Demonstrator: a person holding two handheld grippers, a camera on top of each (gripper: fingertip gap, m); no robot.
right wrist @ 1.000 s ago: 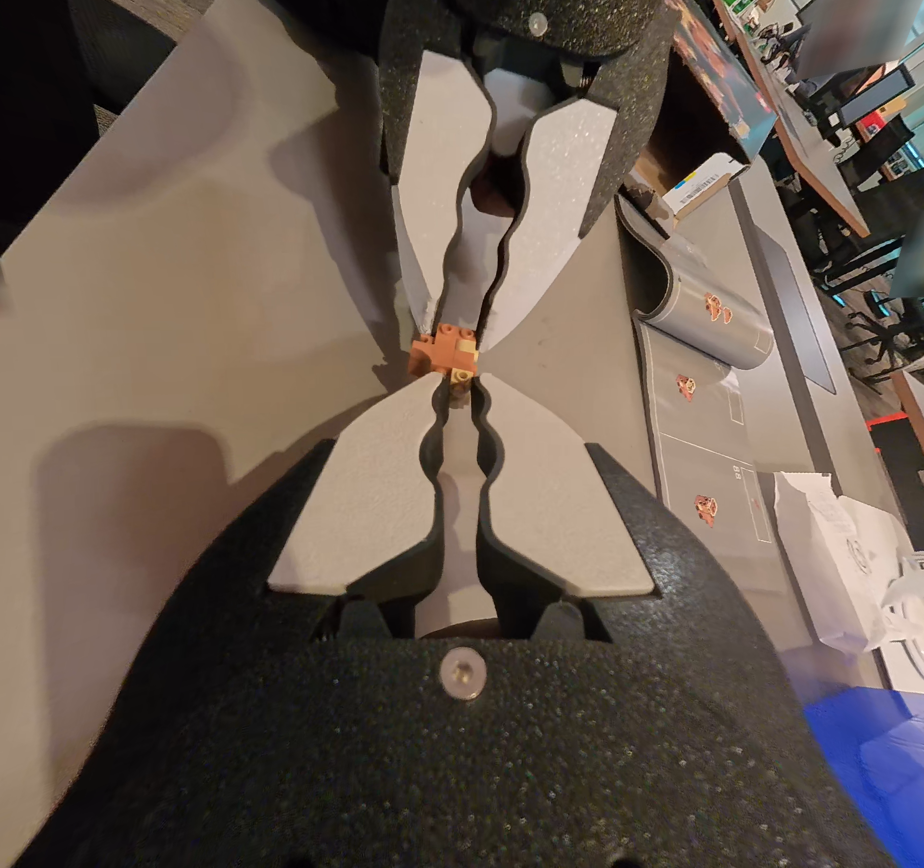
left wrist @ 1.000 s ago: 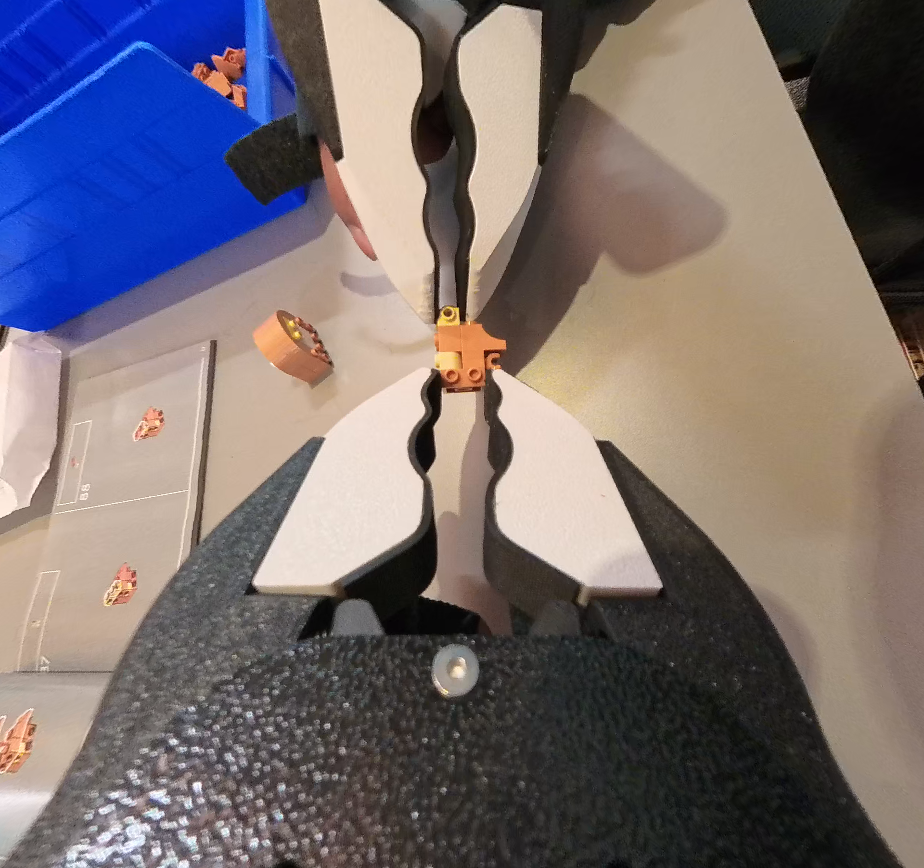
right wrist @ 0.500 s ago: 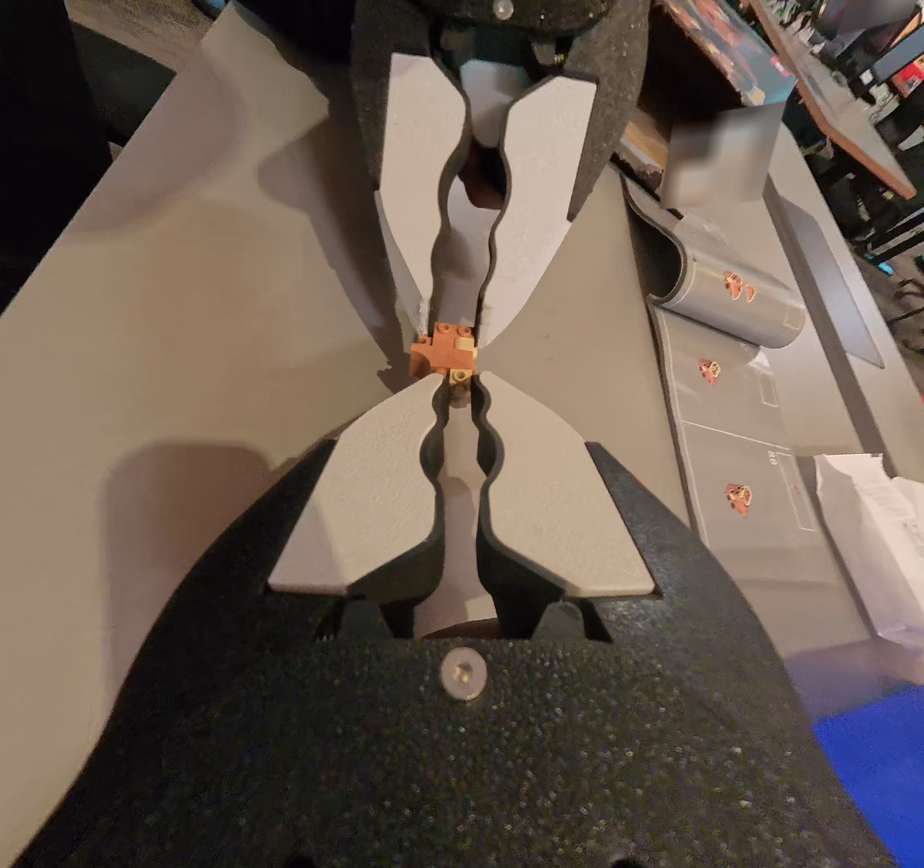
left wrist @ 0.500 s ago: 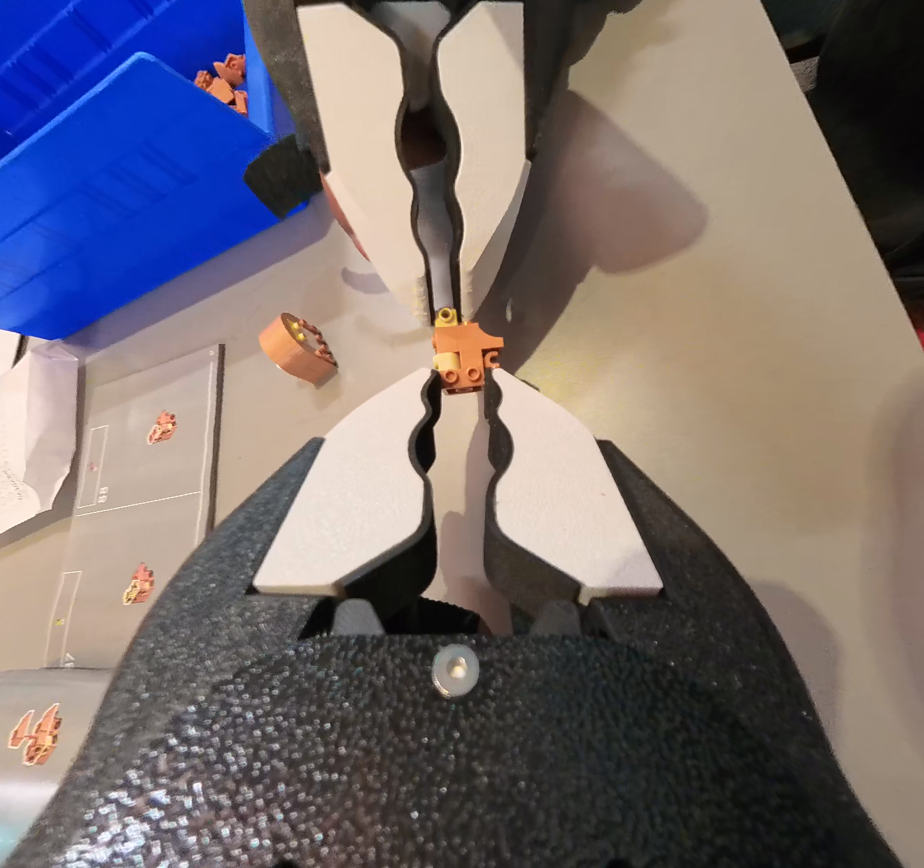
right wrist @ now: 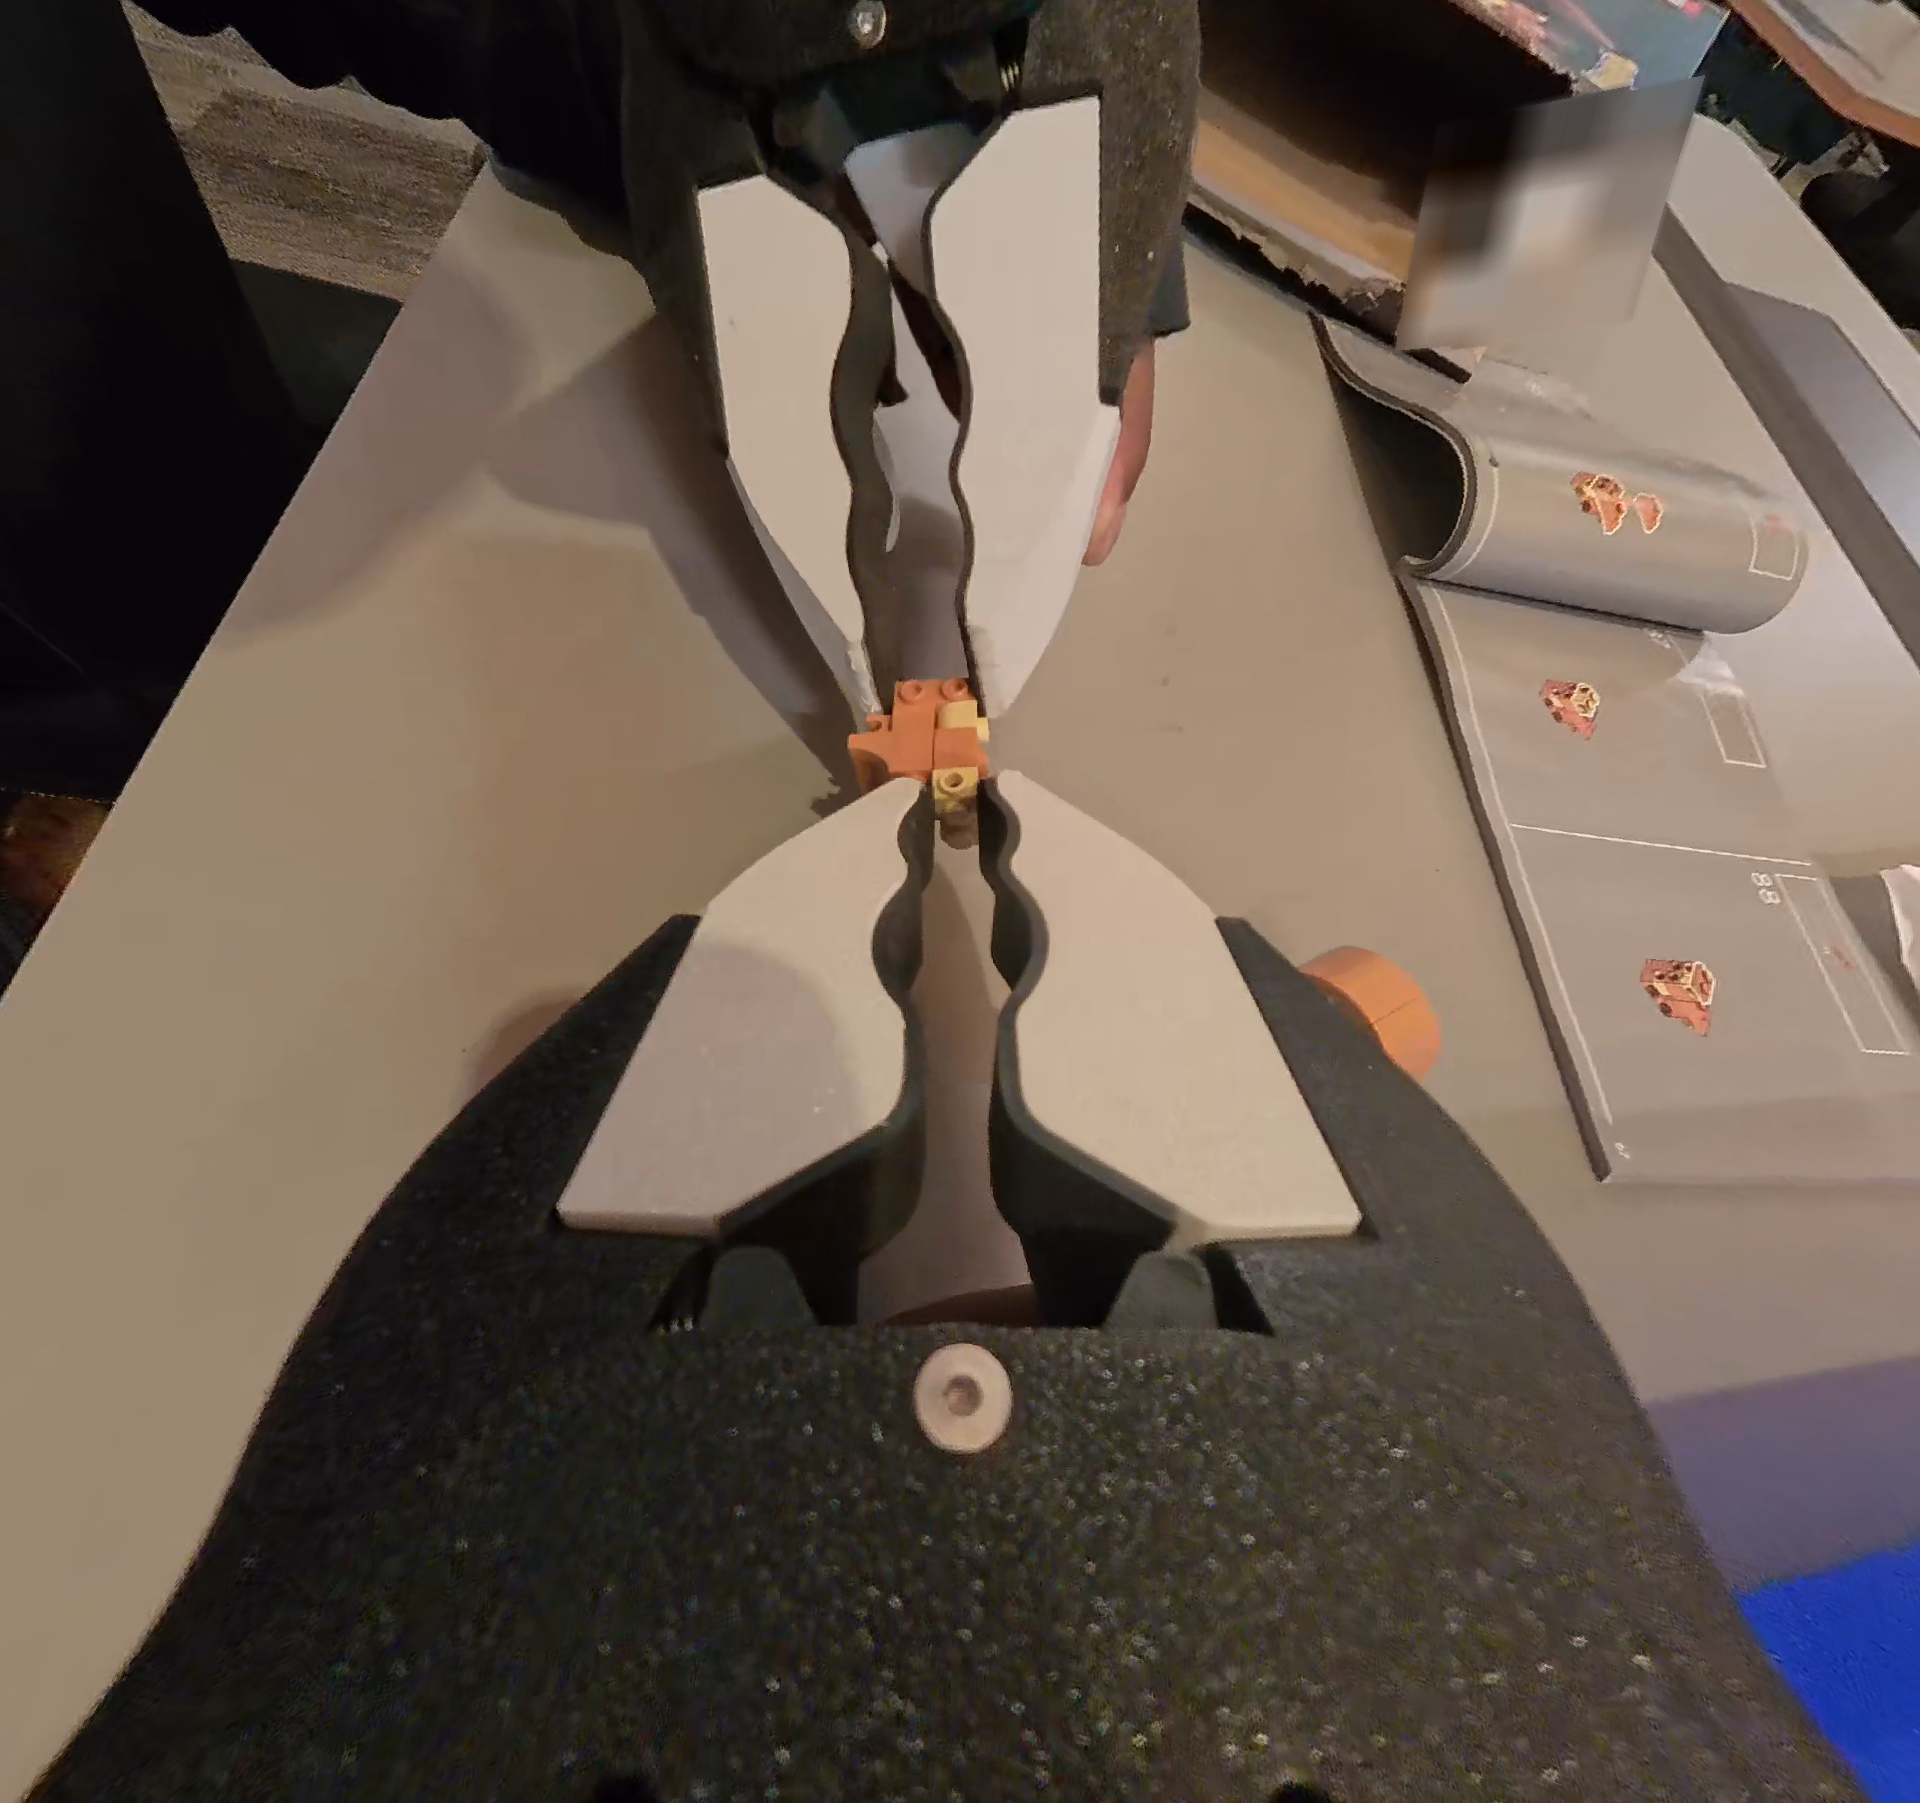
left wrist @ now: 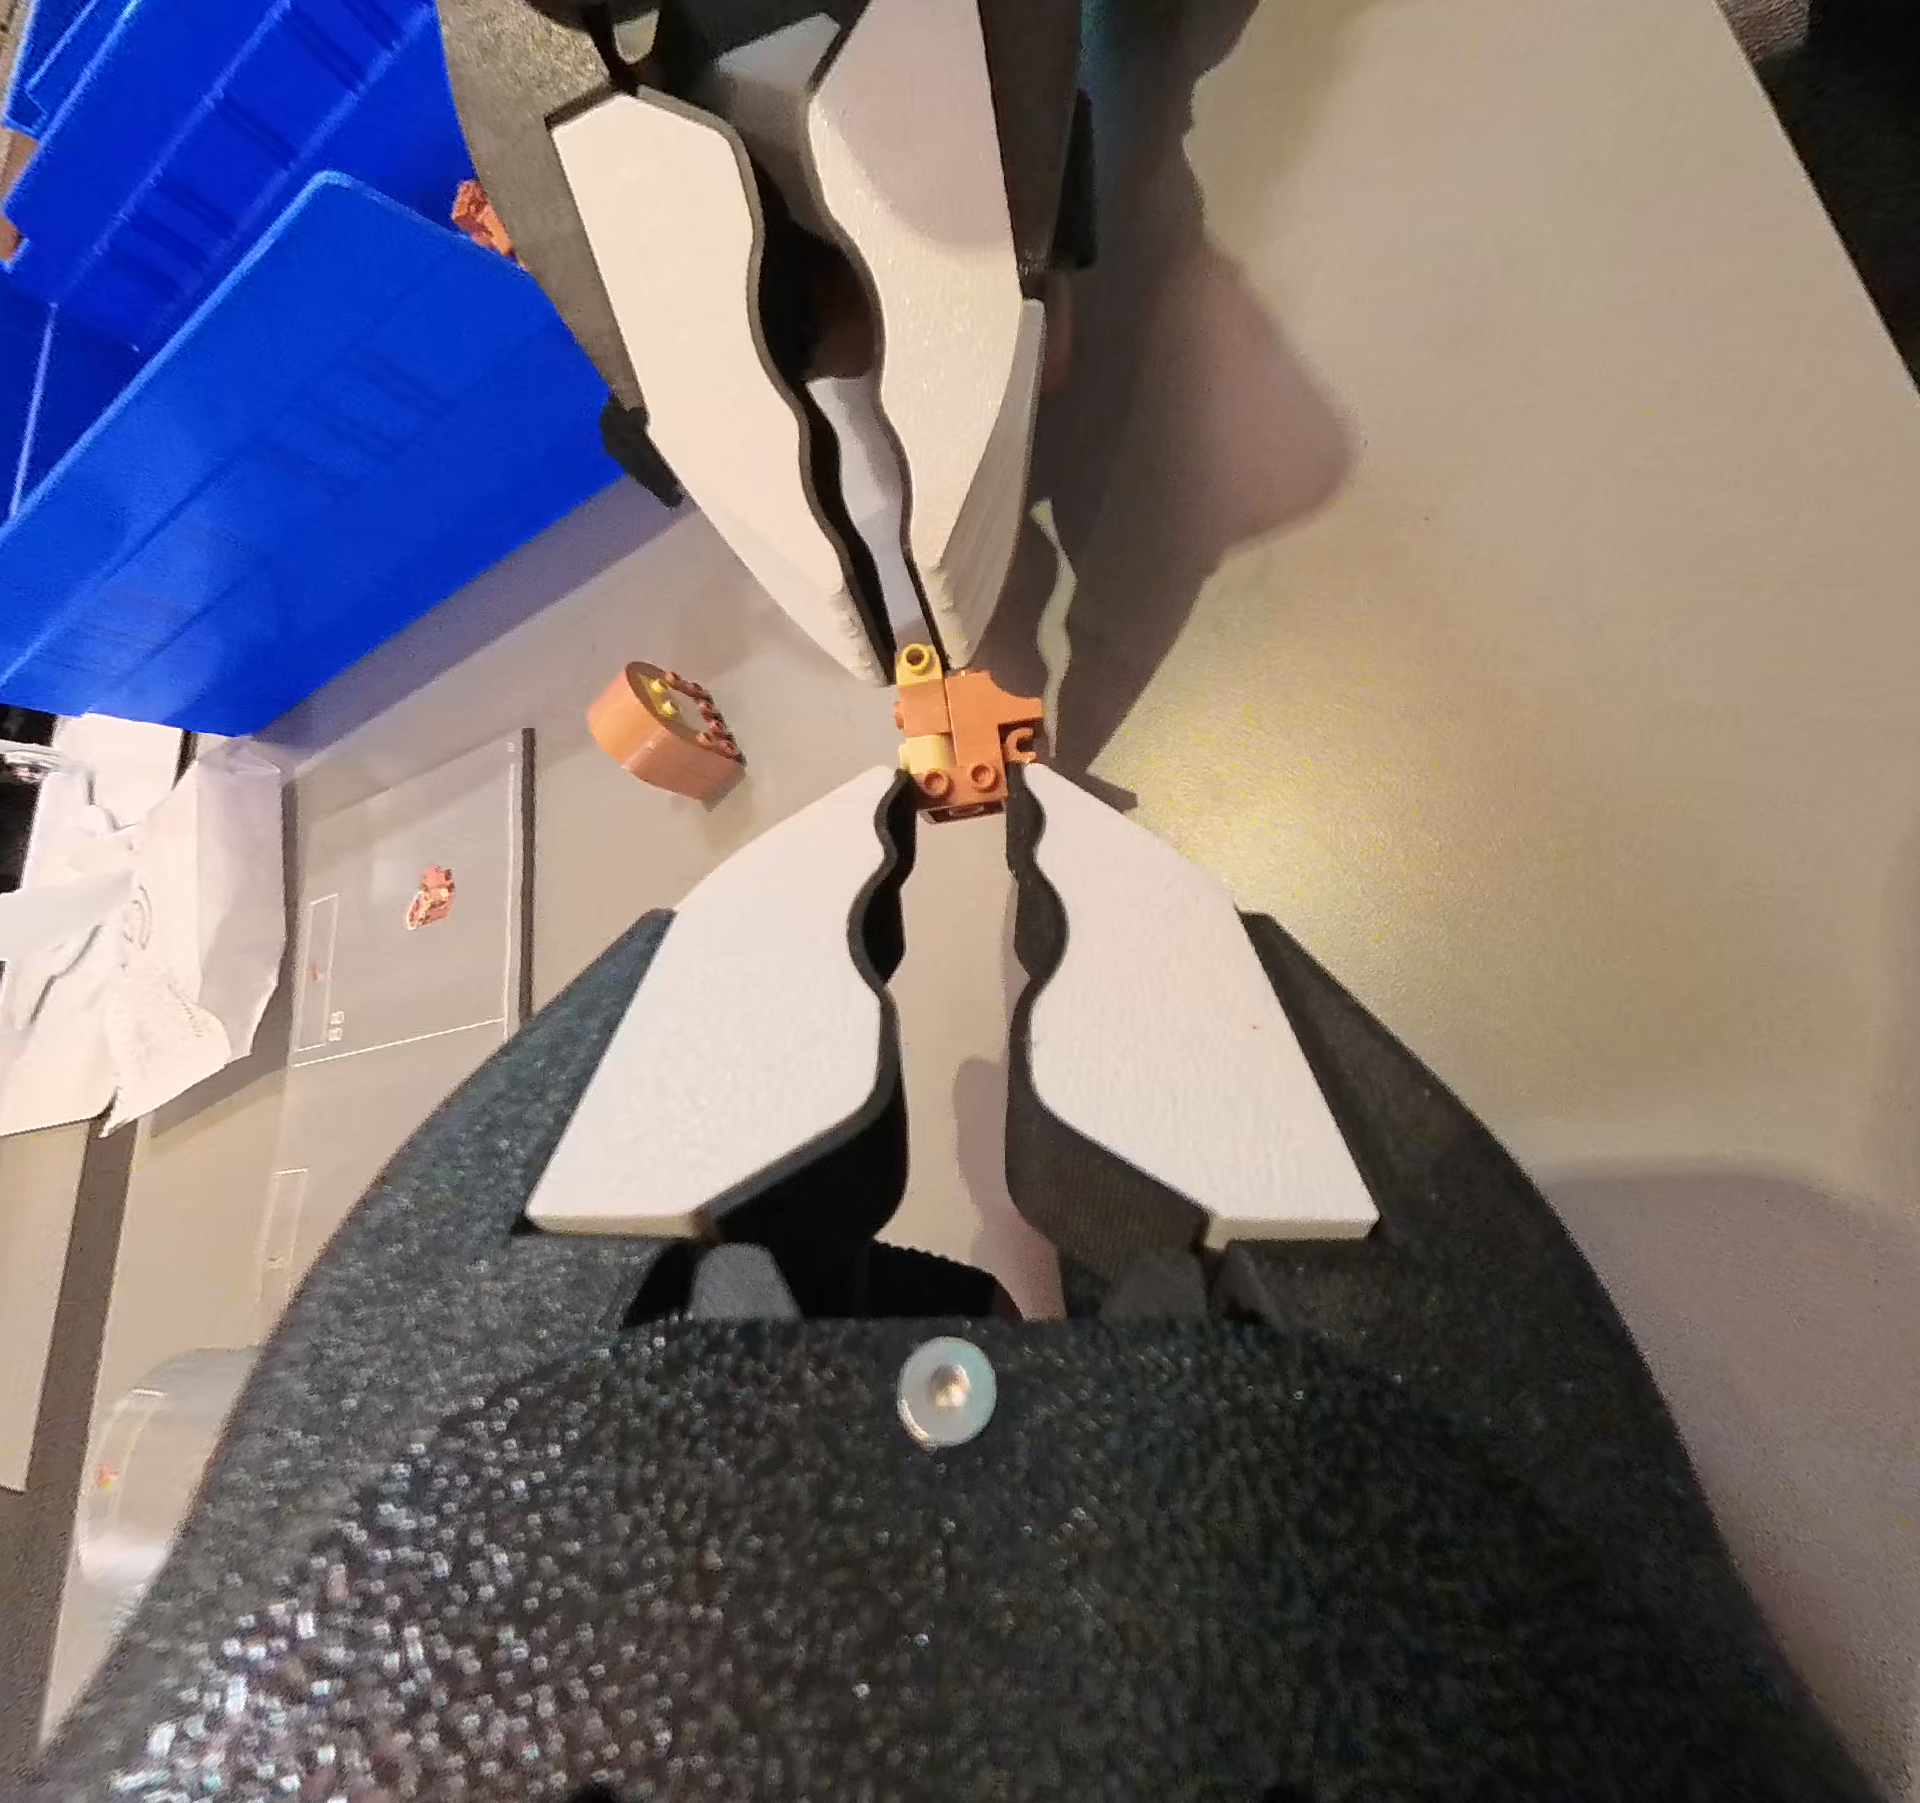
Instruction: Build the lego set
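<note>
Two views show one small brick assembly pinched from opposite ends above a pale grey counter.

Left wrist view: the left tool (left wrist: 954, 797) is closed on the lower, studded end of the orange-brown and tan brick assembly (left wrist: 961, 730), its dark pads pressed to both sides. The right tool (left wrist: 914, 647), coming from the far side, clamps the tan stud at the top end. The counter (left wrist: 1455, 714) is matte and bare on the right. To the left lie a rounded brown brick piece (left wrist: 665, 735), a grey printed sheet (left wrist: 405, 922) with small pictures of brick models, crumpled white paper (left wrist: 114, 943) and blue plastic bins (left wrist: 260, 403), one holding more brown pieces. Print on the sheet is too small to read.

Right wrist view: the right tool (right wrist: 954, 803) grips the tan end of the brick assembly (right wrist: 914, 740); the left tool (right wrist: 920, 683) holds the studded end. Right of them lies an open grey booklet (right wrist: 1662, 818), its far page curled, with pictured models and outlined boxes. A torn cardboard box (right wrist: 1351, 226) sits behind, and dark floor and furniture fill the left background.
</note>
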